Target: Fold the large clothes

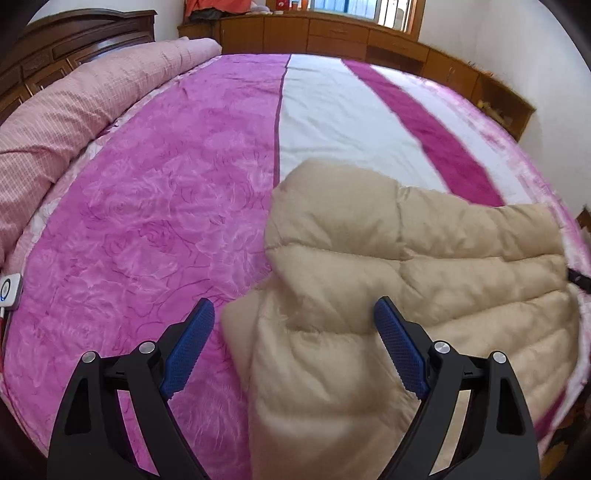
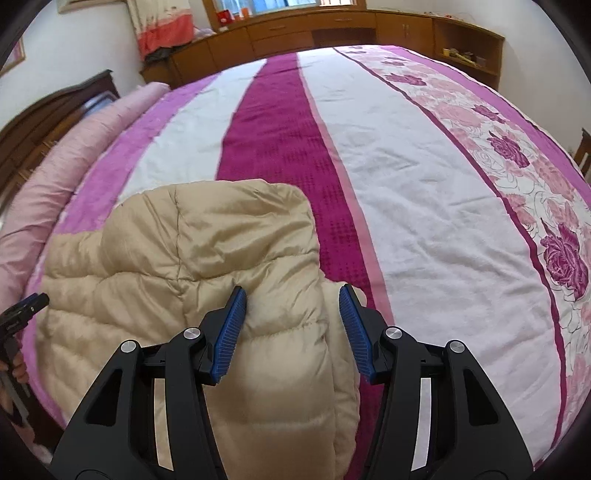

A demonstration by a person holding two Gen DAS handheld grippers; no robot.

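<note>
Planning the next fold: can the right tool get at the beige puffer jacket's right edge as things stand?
Probably yes. The right tool is open, its fingers either side of the beige puffer jacket edge, with nothing seen between them and the fabric.

The jacket (image 1: 388, 266) lies on the bed (image 1: 166, 221), near its front edge. A rolled quilt (image 1: 74, 118) lies along the bed's left side, against the headboard (image 1: 55, 48). Cabinets (image 1: 332, 37) stand behind the bed, under a window (image 2: 266, 5).
</note>
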